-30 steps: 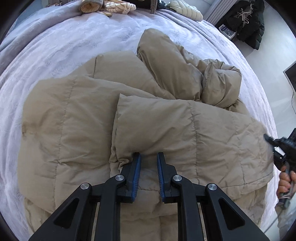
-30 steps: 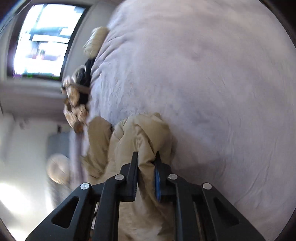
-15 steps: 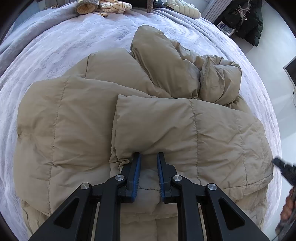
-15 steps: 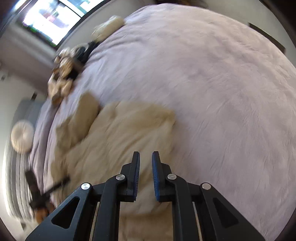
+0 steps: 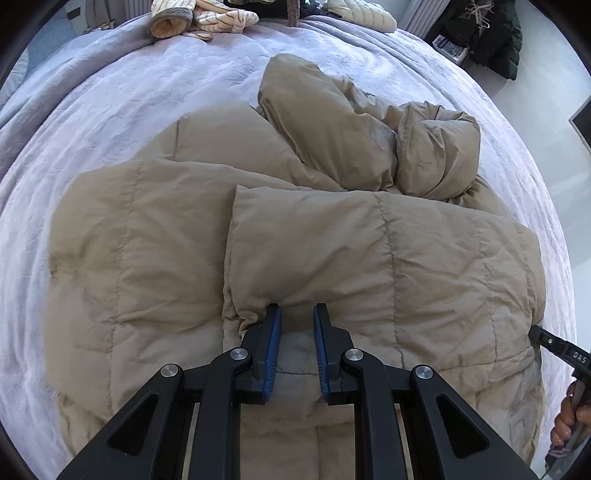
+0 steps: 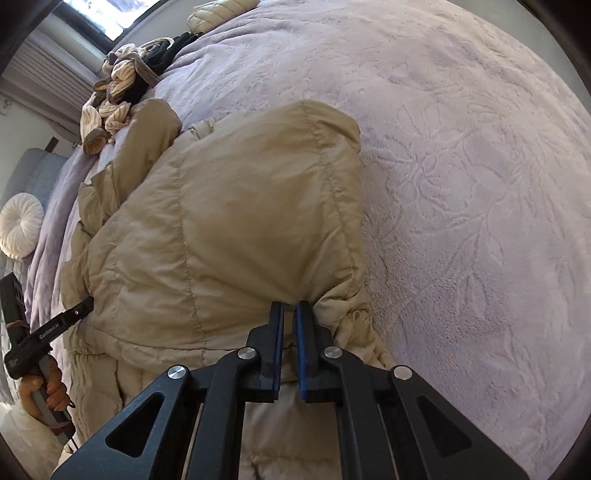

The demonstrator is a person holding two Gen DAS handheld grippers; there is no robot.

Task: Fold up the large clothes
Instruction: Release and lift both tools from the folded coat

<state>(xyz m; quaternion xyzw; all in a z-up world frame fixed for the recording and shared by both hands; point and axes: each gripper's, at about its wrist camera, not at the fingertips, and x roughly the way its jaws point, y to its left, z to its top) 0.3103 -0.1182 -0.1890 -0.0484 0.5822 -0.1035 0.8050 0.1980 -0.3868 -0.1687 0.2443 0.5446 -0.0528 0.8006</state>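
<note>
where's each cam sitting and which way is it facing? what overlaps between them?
Left wrist: on the left hand-held gripper, looking steeply down at the tan puffer coat on the bed; the person's right hand shows at the right edge.
Right wrist: on the right hand-held gripper, looking down at the coat's corner; left hand at lower left.
Shared: coat, bed, striped clothes pile.

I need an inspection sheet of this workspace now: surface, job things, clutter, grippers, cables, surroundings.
Surface: lilac bedspread, embossed leaf pattern.
Job's things: tan puffer coat, partly folded, sleeves bunched at the far end.
Clutter: striped garments, dark clothes, at the far edge.
Grippers: left gripper holds a coat fold; right gripper shut on the coat edge.
Cables: nothing seen.
Surroundings: window, round white cushion, hanging black coat.
</note>
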